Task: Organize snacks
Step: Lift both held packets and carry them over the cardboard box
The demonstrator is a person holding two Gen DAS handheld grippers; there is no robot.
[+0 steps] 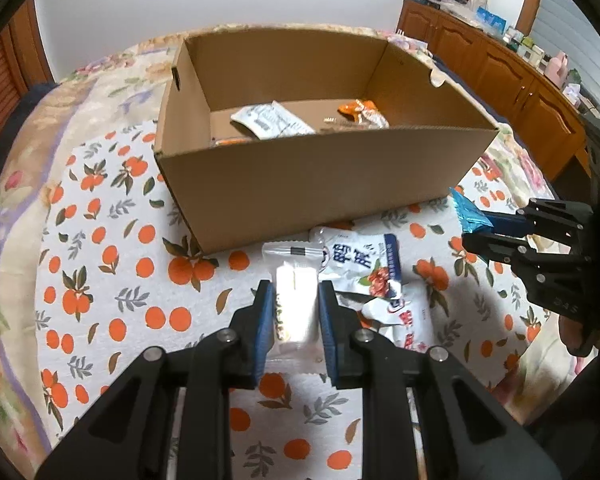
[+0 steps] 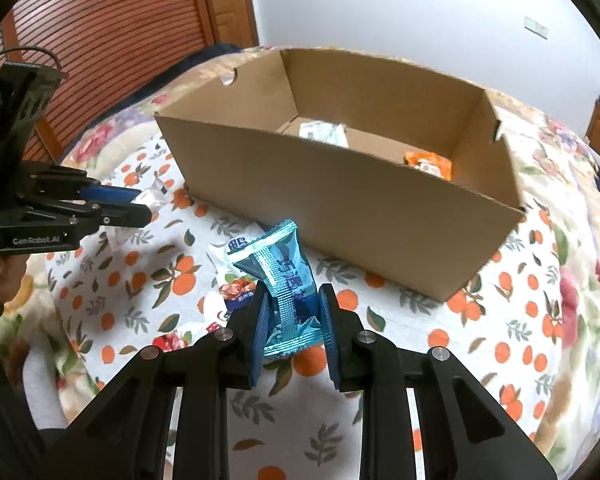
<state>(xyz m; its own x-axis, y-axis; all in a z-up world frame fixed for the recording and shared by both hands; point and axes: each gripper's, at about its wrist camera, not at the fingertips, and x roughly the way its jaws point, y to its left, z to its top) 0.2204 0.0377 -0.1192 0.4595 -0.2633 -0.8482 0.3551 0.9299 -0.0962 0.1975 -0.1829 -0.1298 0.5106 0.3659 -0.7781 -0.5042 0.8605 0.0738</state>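
An open cardboard box [image 1: 300,176] stands on the bed; it also shows in the right wrist view [image 2: 340,208]. It holds a white packet [image 1: 272,120] and an orange packet [image 1: 362,112]. My left gripper [image 1: 296,320] is shut on a white snack packet [image 1: 294,304], in front of the box. My right gripper [image 2: 294,320] is shut on a blue snack packet [image 2: 288,288], seen at the right in the left wrist view [image 1: 470,212]. Two white-and-blue packets [image 1: 364,264] lie on the cloth between the grippers.
The bed is covered by a white cloth with orange fruit print [image 1: 112,264] over a floral quilt [image 2: 572,264]. Wooden cabinets [image 1: 500,76] with clutter stand at the far right. A brown slatted door [image 2: 100,40] is at the left.
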